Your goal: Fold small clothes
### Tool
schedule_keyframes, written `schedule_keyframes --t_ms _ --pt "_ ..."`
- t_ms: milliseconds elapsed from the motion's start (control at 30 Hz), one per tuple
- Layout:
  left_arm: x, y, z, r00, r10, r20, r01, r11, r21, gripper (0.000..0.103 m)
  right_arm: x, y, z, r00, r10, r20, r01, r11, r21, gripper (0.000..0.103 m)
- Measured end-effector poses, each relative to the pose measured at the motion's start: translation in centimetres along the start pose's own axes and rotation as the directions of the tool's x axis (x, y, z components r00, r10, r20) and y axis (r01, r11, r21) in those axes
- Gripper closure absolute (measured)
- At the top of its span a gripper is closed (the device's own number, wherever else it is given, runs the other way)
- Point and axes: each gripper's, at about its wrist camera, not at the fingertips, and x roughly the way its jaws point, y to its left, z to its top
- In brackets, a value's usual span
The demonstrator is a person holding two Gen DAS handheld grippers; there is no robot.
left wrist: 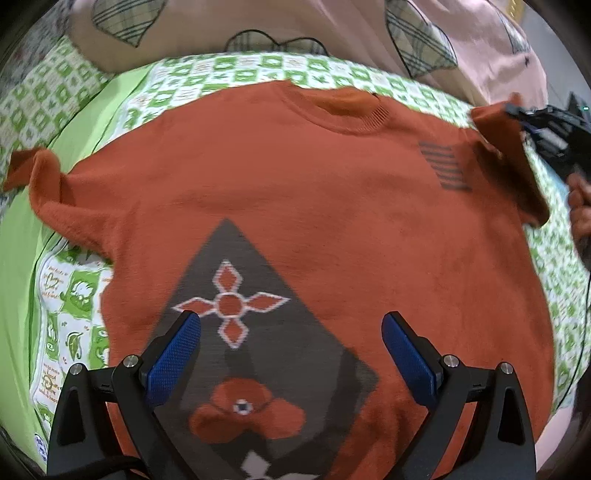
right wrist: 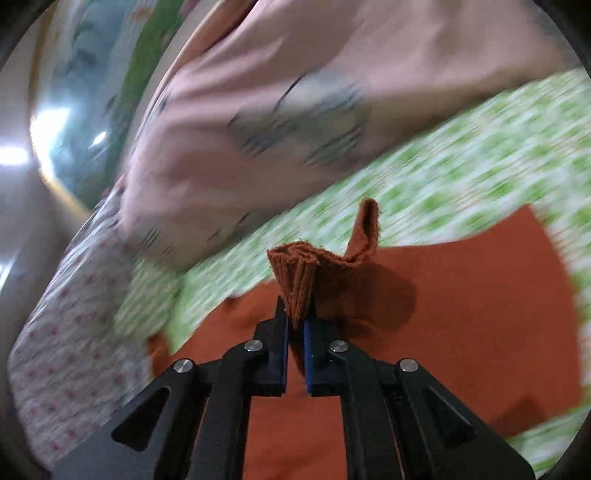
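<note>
The rust-orange knitted sweater (left wrist: 332,206) lies flat on the green-checked bedsheet (left wrist: 229,70). The left claw (left wrist: 291,354) hangs spread above its hem; the right claw (right wrist: 295,328) pinches its sleeve cuff (right wrist: 295,273).

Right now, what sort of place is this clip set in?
Most likely a bedroom: an orange sweater lies spread on a bed with a green-and-white printed sheet, and pink pillows with checked heart patches sit along its far edge.

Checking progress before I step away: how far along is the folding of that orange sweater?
Barely begun. Done: the orange sweater lies spread on the green sheet. In hand: the right gripper pinches its sleeve cuff. Left: every fold; the left gripper is open above it.
</note>
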Motion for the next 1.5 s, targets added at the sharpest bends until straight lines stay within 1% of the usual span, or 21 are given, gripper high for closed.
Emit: schedule_keyframes --t_ms 67,133,267,367,467,600,667,767,833,967,1000,1033,1067,1100,1133,1167,1233,1267,1300,1400,1500 --pt "-0.2 1.3 0.2 1.000 -0.017 0.014 0.017 0.999 -0.027 0.004 4.3 2.6 -2.0 0.994 0.079 -0.078 -0.079 0.997 0.013 0.096" --pt "-0.4 2.3 0.2 0.999 -0.029 0.023 0.030 0.998 -0.047 0.004 7.3 4.6 -3.8 0.983 0.130 -0.131 -0.127 0.992 0.025 0.096" --pt "-0.8 4.3 0.5 0.996 -0.079 0.045 0.083 0.993 -0.082 0.004 14.1 9.1 -7.5 0.949 0.211 -0.235 -0.205 0.977 0.048 0.095" --pt "-0.6 5.3 0.6 0.993 -0.100 0.055 0.105 0.990 -0.089 0.004 17.6 11.3 -9.7 0.919 0.252 -0.303 -0.247 0.967 0.058 0.096" --pt "-0.1 6.0 0.9 0.991 -0.124 0.055 0.129 0.986 -0.104 0.004 19.7 12.3 -11.4 0.898 0.263 -0.353 -0.261 0.964 0.056 0.095" --pt "1.8 6.8 2.1 0.985 -0.169 0.045 0.174 0.976 -0.129 0.004 21.7 12.2 -12.9 0.880 0.217 -0.422 -0.212 0.975 0.058 0.088" --pt "3.2 7.1 3.3 0.980 -0.194 0.035 0.197 0.970 -0.141 0.004 21.7 11.9 -13.2 0.873 0.223 -0.434 -0.204 0.975 0.091 0.087" --pt "5.1 7.3 5.2 0.970 -0.242 0.029 0.243 0.956 -0.166 0.004 19.2 11.6 -12.8 0.887 0.240 -0.394 -0.225 0.971 0.084 0.081" --pt "6.2 7.3 6.7 0.965 -0.259 0.033 0.260 0.949 -0.178 0.003 16.3 11.1 -12.3 0.909 0.220 -0.353 -0.216 0.975 0.051 0.075" --pt "8.5 7.5 9.6 0.962 -0.267 0.058 0.273 0.941 -0.200 0.004 11.2 10.2 -12.4 0.945 0.174 -0.277 -0.173 0.984 0.029 0.070" --pt "8.7 7.7 9.9 0.960 -0.268 0.075 0.278 0.940 -0.199 0.008 9.8 9.6 -12.6 0.953 0.163 -0.255 -0.160 0.987 0.035 0.069" --pt "8.5 7.4 10.1 0.957 -0.274 0.094 0.288 0.939 -0.191 0.025 8.8 9.3 -12.9 0.959 0.155 -0.237 -0.150 0.988 0.041 0.068" --pt "8.8 7.1 10.7 0.956 -0.274 0.108 0.289 0.942 -0.167 0.038 7.4 8.6 -13.2 0.967 0.141 -0.213 -0.132 0.990 0.055 0.068" --pt "9.0 6.7 11.1 0.956 -0.275 0.105 0.289 0.946 -0.148 0.074 6.6 8.3 -13.5 0.972 0.130 -0.197 -0.120 0.991 0.065 0.068" --pt "9.1 6.4 11.4 0.954 -0.285 0.094 0.296 0.946 -0.135 0.097 6.0 8.1 -13.8 0.975 0.121 -0.185 -0.109 0.991 0.072 0.068" --pt "8.9 6.3 11.5 0.952 -0.291 0.091 0.301 0.944 -0.132 0.099 5.1 7.6 -14.0 0.981 0.099 -0.166 -0.086 0.993 0.080 0.068" --pt "5.9 6.7 11.0 0.953 -0.245 0.176 0.265 0.959 -0.103 0.099 3.9 7.0 -14.0 0.988 0.059 -0.145 -0.048 0.996 0.081 0.068" --pt "4.4 7.3 10.7 0.947 -0.227 0.227 0.253 0.963 -0.093 0.099 2.9 6.4 -13.8 0.992 0.028 -0.123 -0.019 0.997 0.075 0.068" --pt "4.0 7.9 10.5 0.945 -0.216 0.245 0.246 0.964 -0.099 0.099 2.1 5.9 -13.5 0.995 -0.003 -0.102 0.011 0.997 0.070 0.068" --pt "5.8 9.6 10.0 0.970 -0.171 0.173 0.194 0.973 -0.127 0.099 0.2 3.7 -12.0 0.992 -0.119 -0.039 0.121 0.990 0.072 0.068" --pt "6.4 10.2 9.3 0.971 -0.179 0.155 0.202 0.969 -0.144 0.098 -0.6 1.8 -9.7 0.973 -0.229 -0.003 0.228 0.971 0.075 0.068"
